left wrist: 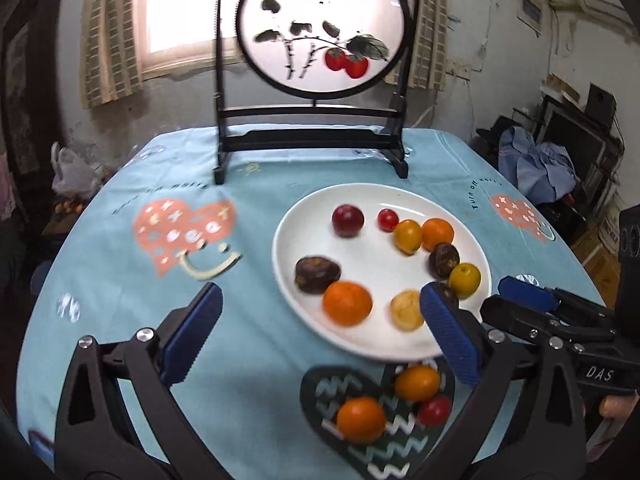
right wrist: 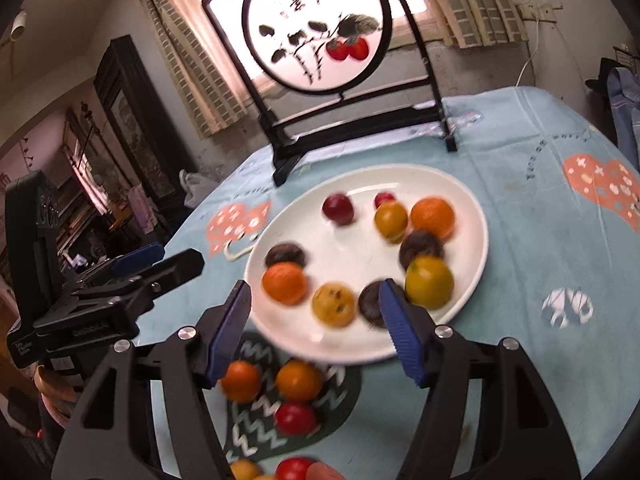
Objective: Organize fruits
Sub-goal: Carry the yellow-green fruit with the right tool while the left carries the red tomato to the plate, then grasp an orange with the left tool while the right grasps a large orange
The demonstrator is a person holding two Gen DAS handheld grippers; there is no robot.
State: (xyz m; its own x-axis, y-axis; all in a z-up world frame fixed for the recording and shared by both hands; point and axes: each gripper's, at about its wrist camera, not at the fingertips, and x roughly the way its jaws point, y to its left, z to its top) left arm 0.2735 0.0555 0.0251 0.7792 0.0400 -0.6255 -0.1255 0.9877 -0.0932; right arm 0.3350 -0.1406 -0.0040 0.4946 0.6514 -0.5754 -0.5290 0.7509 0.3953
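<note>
The desk, under a light blue cloth printed with hearts, carries a white plate of fruit, three small loose fruits on a dark heart print just beside it, and a black-framed round painted screen behind.

- The bare blue cloth of the desk is lying open to the left of the white plate, giving a tool free passage there.
- The framed round screen is standing upright just behind the plate, blocking any approach from the far side.
- The fruits on the plate are sitting in a loose ring, leaving its middle bare.
- The dark heart-shaped mat with its three small fruits is lying just at the plate's near rim, crowding the low approach.
- The left tool and the right tool are hovering side by side with jaws apart and nothing between them, each narrowing the other's sideways room.
</note>
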